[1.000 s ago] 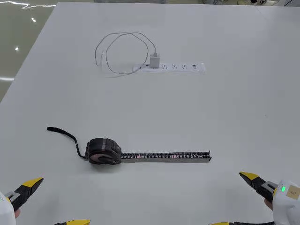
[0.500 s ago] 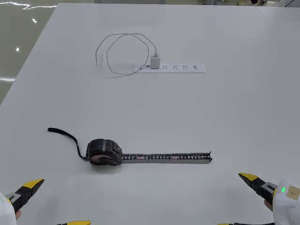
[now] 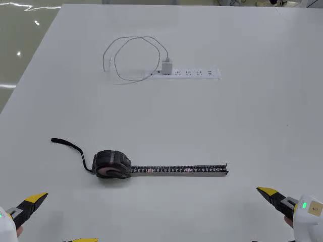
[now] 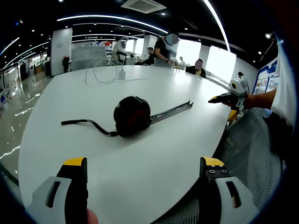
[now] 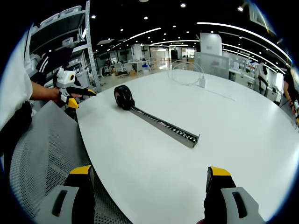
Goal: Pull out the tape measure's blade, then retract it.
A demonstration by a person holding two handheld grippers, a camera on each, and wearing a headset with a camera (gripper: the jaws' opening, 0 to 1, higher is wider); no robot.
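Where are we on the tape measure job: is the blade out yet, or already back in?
Done: the blade lies pulled out of the tape measure's case, flat on the table. In hand: nothing. The left gripper and right gripper are both open, near the table's edge and apart from the tape. Left: retracting the blade into the case.

The tape measure is black, its blade dark with white and red marks; the table is plain white.
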